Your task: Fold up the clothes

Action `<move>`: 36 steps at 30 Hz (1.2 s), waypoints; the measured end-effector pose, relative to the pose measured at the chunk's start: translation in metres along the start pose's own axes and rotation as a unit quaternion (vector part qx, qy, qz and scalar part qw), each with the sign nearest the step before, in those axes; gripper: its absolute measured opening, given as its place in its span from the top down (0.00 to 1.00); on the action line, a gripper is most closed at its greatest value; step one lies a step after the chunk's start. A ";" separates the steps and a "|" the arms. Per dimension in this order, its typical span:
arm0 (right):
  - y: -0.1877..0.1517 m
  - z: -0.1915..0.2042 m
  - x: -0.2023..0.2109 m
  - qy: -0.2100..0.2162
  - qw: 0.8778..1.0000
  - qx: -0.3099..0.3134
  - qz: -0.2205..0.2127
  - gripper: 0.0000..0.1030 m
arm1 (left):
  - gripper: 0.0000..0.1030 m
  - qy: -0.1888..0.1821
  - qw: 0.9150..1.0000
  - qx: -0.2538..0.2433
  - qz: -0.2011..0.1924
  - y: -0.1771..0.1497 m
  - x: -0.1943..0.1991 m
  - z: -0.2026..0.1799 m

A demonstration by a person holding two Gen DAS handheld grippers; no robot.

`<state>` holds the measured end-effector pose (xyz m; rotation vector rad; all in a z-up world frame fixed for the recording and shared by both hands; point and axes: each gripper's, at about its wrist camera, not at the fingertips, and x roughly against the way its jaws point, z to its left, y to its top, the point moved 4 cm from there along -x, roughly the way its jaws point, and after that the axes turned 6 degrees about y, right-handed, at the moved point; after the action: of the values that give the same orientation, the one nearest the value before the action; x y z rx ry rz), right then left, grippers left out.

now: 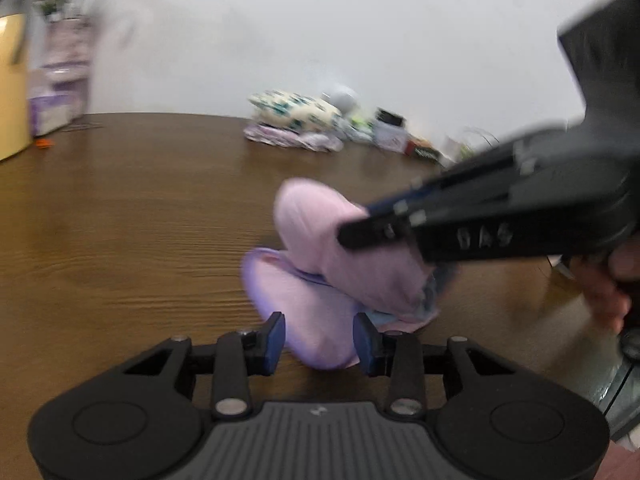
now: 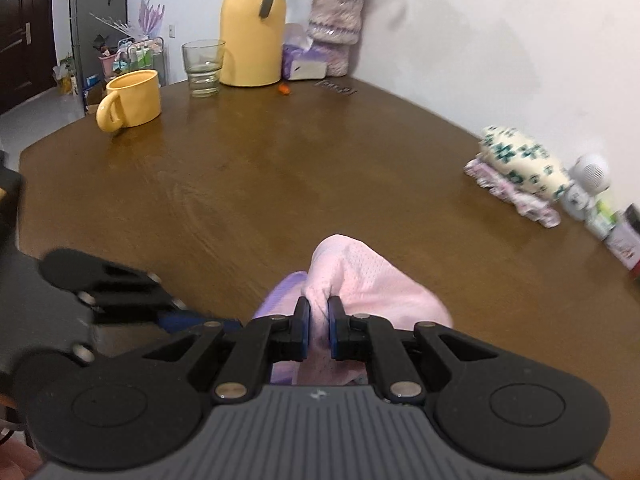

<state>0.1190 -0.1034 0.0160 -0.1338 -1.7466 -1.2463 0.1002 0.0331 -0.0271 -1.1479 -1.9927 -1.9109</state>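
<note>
The right gripper (image 2: 319, 330) is pinching a fold of the pink garment (image 2: 372, 280), its pads nearly pressed together with thin mesh cloth bunched between them. The garment sits near the middle of the near edge of the tabletop (image 2: 280, 168), partly lifted, with a lilac layer (image 2: 282, 294) of cloth under and to the left of it. The left gripper (image 1: 319, 338) stands partly spread around the near end of that lilac cloth; blur makes it hard to say whether its pads touch the fabric, so it may only be straddling it.

What could go wrong: the right pinch holds only a small bunch, so a quick pull could slip the mesh out and let the fold collapse. If the left gripper is not truly clamped, the lower layer could drag along with the upper one and the pile would skew instead of folding flat. The two grippers are also close together, so they could knock each other.

The left wrist view shows the right gripper from the side, coming in from the right over the garment, with part of a hand (image 1: 604, 288) behind it. The right wrist view alone shows the far-left tabletop: a yellow mug (image 2: 132, 98), a glass (image 2: 204, 66), a yellow jug (image 2: 252, 28), and clearer detail of the folded patterned clothes (image 2: 520, 168) at the far right.
</note>
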 end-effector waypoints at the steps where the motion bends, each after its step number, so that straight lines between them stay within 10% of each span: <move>1: -0.001 0.003 -0.004 0.004 1.000 -0.004 0.000 0.92 | 0.65 0.009 1.000 0.007 -0.005 -0.002 0.007 0.006; 10: -0.015 0.021 -0.035 0.028 0.998 -0.053 -0.004 0.89 | 0.60 0.046 0.997 0.050 -0.025 -0.013 0.048 0.043; 20: -0.024 -0.018 0.037 0.086 0.981 -0.127 -0.123 0.52 | 0.59 0.049 0.997 0.049 -0.030 0.000 0.045 0.036; 25: -0.040 -0.055 0.046 -0.007 0.986 -0.107 -0.129 0.67 | 0.60 0.023 0.999 0.033 -0.036 0.018 0.020 0.006; 36: -0.070 -0.046 0.003 0.047 0.991 -0.073 -0.099 0.74 | 0.70 0.029 0.998 -0.047 0.014 0.010 -0.021 -0.042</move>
<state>0.1062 -0.1736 -0.0280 0.0131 -1.6164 -1.5013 0.1049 -0.0151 -0.0243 -1.1223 -1.8654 -2.0180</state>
